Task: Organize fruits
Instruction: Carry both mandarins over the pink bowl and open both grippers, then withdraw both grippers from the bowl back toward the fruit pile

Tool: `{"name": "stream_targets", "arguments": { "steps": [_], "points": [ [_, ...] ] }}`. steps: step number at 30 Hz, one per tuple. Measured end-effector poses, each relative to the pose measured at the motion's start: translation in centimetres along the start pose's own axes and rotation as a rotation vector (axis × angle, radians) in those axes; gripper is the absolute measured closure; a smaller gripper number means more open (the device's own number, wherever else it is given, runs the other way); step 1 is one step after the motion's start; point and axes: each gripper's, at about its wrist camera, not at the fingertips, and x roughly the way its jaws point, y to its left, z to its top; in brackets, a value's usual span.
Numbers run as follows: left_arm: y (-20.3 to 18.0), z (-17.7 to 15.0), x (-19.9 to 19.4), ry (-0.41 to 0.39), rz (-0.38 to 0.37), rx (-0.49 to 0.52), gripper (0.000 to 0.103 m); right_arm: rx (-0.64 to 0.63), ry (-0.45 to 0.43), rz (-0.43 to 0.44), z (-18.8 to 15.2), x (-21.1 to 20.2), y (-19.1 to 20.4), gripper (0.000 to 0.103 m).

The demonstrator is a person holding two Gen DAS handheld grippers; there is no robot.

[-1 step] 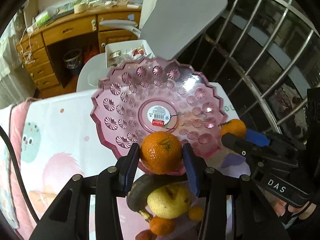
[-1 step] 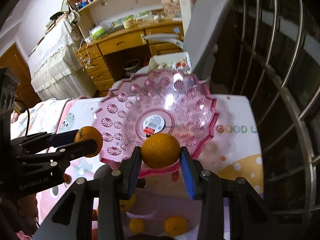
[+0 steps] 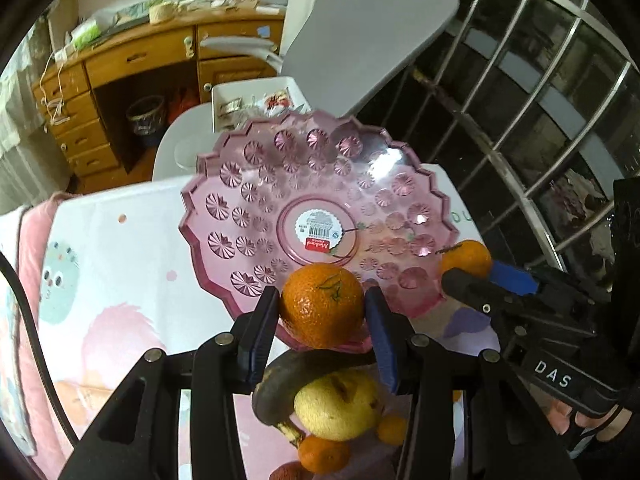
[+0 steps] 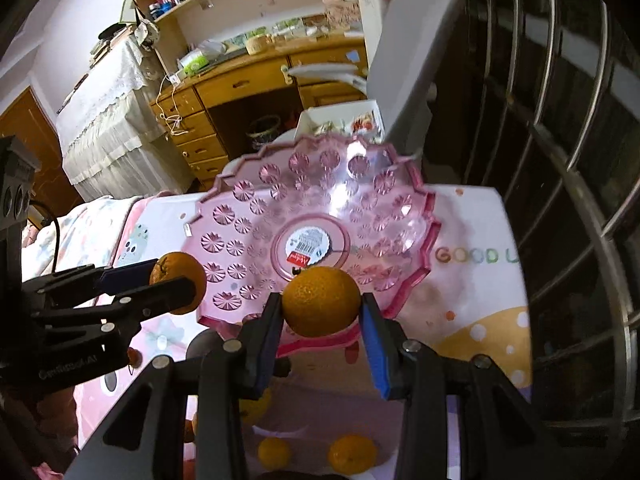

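Both grippers are clamped on fruit above the near rim of the pink plate (image 3: 240, 216). Left gripper (image 3: 322, 307): its two blue-padded fingers (image 3: 262, 332) press either side of a tangerine (image 3: 322, 305) with a small green stem mark on top, held just over the plate's near edge. Right gripper (image 4: 320, 307): its fingers (image 4: 374, 344) squeeze a second tangerine (image 4: 321, 301), smooth-skinned, likewise at the near edge of the plate and a little in front of the round price sticker (image 4: 309, 246) at the plate's centre.

Each gripper also shows in the other's view. From the left wrist camera the right one reaches in at the plate's right side, its fruit poking out beyond the black fingertip. From the right wrist camera the left one reaches in at the plate's left side in the same way.

The plate is translucent, scalloped at the edge and studded with starburst dimples; nothing lies in it. It stands on a cartoon-printed cloth (image 3: 120, 280) in white and pink, with the letters "GOOD" printed to the plate's right.

Nearer than the plate, under the left gripper, more fruit lies on the cloth: a darkened banana (image 3: 280, 380) curling against a yellow pear (image 3: 338, 408), plus small tangerines (image 3: 324, 454) close by. Two more small orange fruits (image 4: 352, 454) lie below the right gripper.

Beyond the plate stand a grey chair (image 3: 360, 32) and a wooden desk (image 3: 132, 64).
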Motion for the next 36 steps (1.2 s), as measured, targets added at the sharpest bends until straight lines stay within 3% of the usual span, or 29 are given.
{"name": "stream_targets", "arguments": {
  "steps": [8, 11, 14, 28, 36],
  "points": [
    [0.2, -0.1, 1.5, 0.032, 0.004, -0.029, 0.059, 0.051, 0.039, 0.043, -0.2, 2.3, -0.5, 0.063],
    [0.1, -0.1, 1.1, 0.025, 0.001, -0.029, 0.047, 0.078, 0.043, 0.050, -0.2, 2.3, -0.8, 0.063],
    [-0.1, -0.2, 0.2, 0.012, 0.000, -0.032, 0.044, 0.090, 0.037, 0.047, -0.2, 2.0, -1.0, 0.062],
    [1.7, -3.2, -6.9, -0.036, 0.031, -0.100, 0.042, 0.166, 0.003, 0.035, -2.0, -3.1, -0.2, 0.057],
    [2.7, -8.2, -11.3, -0.013, 0.024, -0.121, 0.042, 0.236, 0.003, 0.018, -5.4, -7.3, 1.3, 0.057]
  ]
}}
